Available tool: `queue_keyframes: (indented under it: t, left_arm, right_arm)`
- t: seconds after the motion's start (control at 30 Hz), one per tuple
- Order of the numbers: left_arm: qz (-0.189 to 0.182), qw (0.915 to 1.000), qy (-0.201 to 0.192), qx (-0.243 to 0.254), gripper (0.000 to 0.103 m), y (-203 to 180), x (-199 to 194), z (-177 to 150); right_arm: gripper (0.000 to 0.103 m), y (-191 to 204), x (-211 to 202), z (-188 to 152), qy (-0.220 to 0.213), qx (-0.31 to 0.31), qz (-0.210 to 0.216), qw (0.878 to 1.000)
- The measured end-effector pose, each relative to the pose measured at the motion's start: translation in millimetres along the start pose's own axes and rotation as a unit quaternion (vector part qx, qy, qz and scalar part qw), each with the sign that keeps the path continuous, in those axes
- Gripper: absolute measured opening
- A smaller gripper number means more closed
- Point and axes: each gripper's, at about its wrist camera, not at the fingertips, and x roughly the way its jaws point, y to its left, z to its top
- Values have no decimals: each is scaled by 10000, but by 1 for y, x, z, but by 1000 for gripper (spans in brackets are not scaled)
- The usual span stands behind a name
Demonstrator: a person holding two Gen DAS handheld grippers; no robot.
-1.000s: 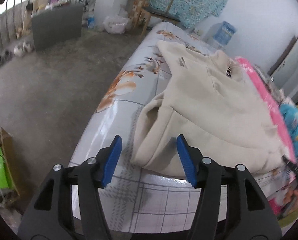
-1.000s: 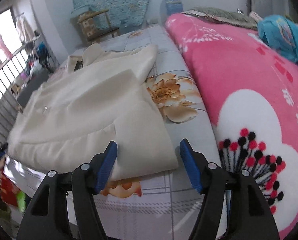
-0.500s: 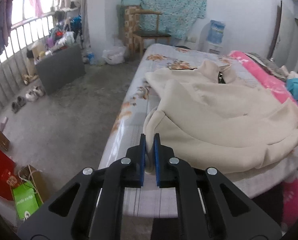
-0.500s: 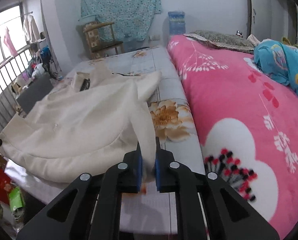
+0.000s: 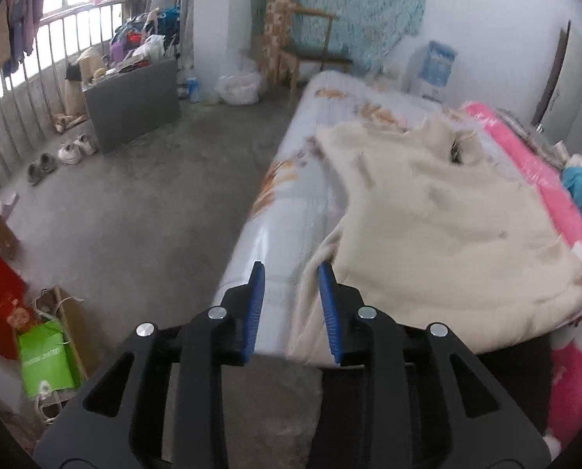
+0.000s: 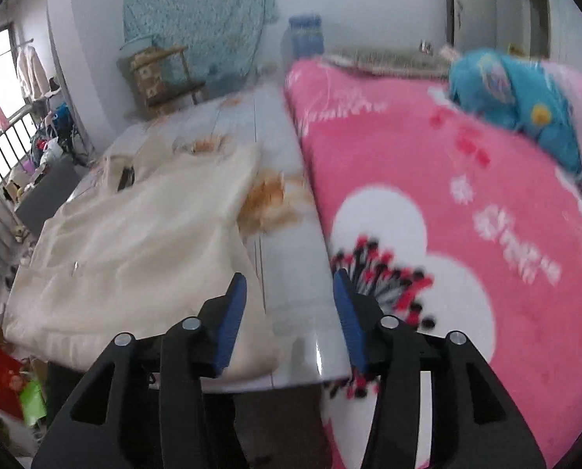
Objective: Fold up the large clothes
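A large cream garment (image 5: 447, 234) lies spread on the floral bed sheet (image 5: 291, 211), collar at the far end. Its near hem hangs over the bed's front edge. My left gripper (image 5: 291, 267) hovers over the near left corner with its jaws opening. A fold of the hem droops between them against the right finger (image 5: 328, 305), and the pads do not press it. In the right wrist view the cream garment (image 6: 134, 242) fills the left half. My right gripper (image 6: 289, 275) is opening too, and the hem's right corner lies beside its left finger (image 6: 232, 312).
A pink flowered blanket (image 6: 427, 179) covers the bed's right side, with a blue bundle (image 6: 517, 93) on it. Left of the bed is bare concrete floor (image 5: 134, 215), a grey box (image 5: 132, 101), shoes (image 5: 76, 148), a green bag (image 5: 46, 355) and a wooden chair (image 5: 302, 51).
Both grippers closed on the garment's near hem half a second ago and have now parted their jaws, releasing it. Both have risen and drawn back from the bed.
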Motion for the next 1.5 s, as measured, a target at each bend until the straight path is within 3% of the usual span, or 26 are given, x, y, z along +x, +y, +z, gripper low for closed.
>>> queue_keyframes:
  t: [0.1,0.13,0.2,0.33,0.53,0.57,0.6,0.67,0.73,0.8,0.9,1.03,1.1,1.17,1.23,1.33,1.47,1.5]
  left_arm:
    - [-770,9970,52,93,34,-29,9,7]
    - [-1061,9941,152,169,38,-45,15,7]
    - [-1588,9859,411,337,39,-77,31,4]
    - [-1954,9739,722,905,39,-136,60,-9]
    - [-1540,9733,663,1568,39,-174,82,-27]
    - [-1476,9733,627,1641,36,-175,81,-29]
    - [-1260,9746,527,1774,26,-178,81,-32]
    - [-1033,9745,405,1951,15,-180,79,-35]
    - [-1012,9735,308,2029,4,-181,74,-37]
    - [-959,9734,213,2069,3,-183,72,-39]
    - [-988,9751,2,1984,2,-181,58,-32]
    - [-864,9707,-874,2065,2,-185,10,-14]
    - [-707,9667,-1151,2172,2,-190,4,-9]
    - [-575,9669,-1072,2244,2,-195,20,-8]
    - [-537,9706,-758,2220,3,-196,50,-12]
    - [-344,9693,-432,2395,3,-199,78,-23]
    - [-430,9707,-283,2346,7,-195,81,-27]
    - [-498,9717,-256,2296,8,-193,81,-26]
  right_arm:
    - [49,28,6,7,59,-240,472,9986]
    - [55,43,12,7,143,-426,646,9969]
    - [57,79,27,0,390,-845,1008,9906]
    - [57,137,57,-13,795,-1502,1246,9775]
    - [56,183,85,-33,1152,-1996,1046,9674]
    - [56,185,88,-37,1224,-2040,979,9663]
    - [52,186,87,-39,1174,-2044,961,9671]
    - [37,185,84,-39,1165,-2061,1003,9664]
    - [10,186,83,-40,1205,-2009,1164,9652]
    - [5,185,80,-41,1163,-2013,1163,9656]
    - [3,184,71,-36,1002,-1908,1149,9697]
    - [3,187,26,-13,189,-1787,1216,9762]
    - [3,194,19,-8,-73,-1867,1128,9759]
    - [3,198,31,-7,-96,-1912,1021,9762]
    - [3,200,60,-13,71,-1940,910,9767]
    - [4,199,92,-25,350,-1979,854,9759]
    - [5,181,86,-22,504,-1747,1154,9765]
    - [13,168,77,-17,449,-1609,1132,9794]
